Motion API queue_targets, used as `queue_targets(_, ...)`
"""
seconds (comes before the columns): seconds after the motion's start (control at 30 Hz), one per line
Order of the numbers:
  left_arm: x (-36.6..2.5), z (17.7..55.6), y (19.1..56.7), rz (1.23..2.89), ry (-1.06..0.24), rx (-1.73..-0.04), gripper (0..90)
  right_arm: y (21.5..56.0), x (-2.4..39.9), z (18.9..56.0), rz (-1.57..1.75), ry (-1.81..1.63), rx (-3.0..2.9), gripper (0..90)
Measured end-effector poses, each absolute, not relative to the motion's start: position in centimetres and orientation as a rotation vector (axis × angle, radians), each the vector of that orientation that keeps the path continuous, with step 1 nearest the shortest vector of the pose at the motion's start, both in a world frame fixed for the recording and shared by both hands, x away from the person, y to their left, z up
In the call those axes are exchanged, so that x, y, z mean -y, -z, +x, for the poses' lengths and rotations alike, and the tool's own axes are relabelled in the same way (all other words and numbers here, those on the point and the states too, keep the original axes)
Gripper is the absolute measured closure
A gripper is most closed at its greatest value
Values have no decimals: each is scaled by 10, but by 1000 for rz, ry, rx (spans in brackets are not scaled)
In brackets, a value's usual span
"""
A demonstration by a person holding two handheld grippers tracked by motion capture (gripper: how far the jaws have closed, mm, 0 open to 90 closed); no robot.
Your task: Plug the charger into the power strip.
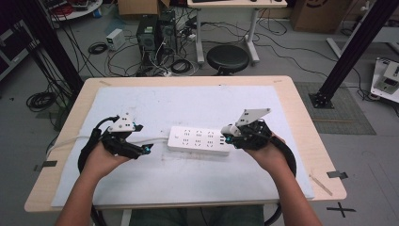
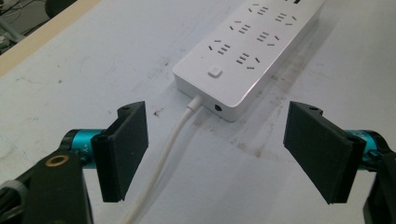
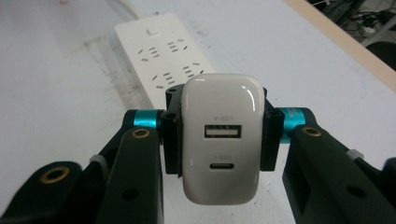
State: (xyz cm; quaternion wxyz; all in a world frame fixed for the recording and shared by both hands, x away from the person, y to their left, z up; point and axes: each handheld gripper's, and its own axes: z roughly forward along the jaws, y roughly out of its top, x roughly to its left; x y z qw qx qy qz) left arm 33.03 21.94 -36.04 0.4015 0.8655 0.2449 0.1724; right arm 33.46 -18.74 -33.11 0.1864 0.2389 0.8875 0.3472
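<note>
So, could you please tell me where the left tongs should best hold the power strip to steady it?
Probably across the power strip at its cable end, coming straight on: the body is narrow and flat-sided, and the open left tongs already face that end.

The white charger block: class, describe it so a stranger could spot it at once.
On the white mat covering the wooden table, find the right gripper beside the power strip's end. Clamped between its black jaws is the white charger block, rounded, with two ports on its face.
</note>
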Motion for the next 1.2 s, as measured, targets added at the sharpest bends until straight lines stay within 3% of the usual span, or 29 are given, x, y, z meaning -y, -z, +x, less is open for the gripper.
queue_targets(0.37,-228,323,361,2178,-440,-629,221,324,165,370,480,-818,-2726,633)
queue_targets(1.2,-235,318,370,2211,-452,-609,221,351,110,442,172,-461,-3041,633)
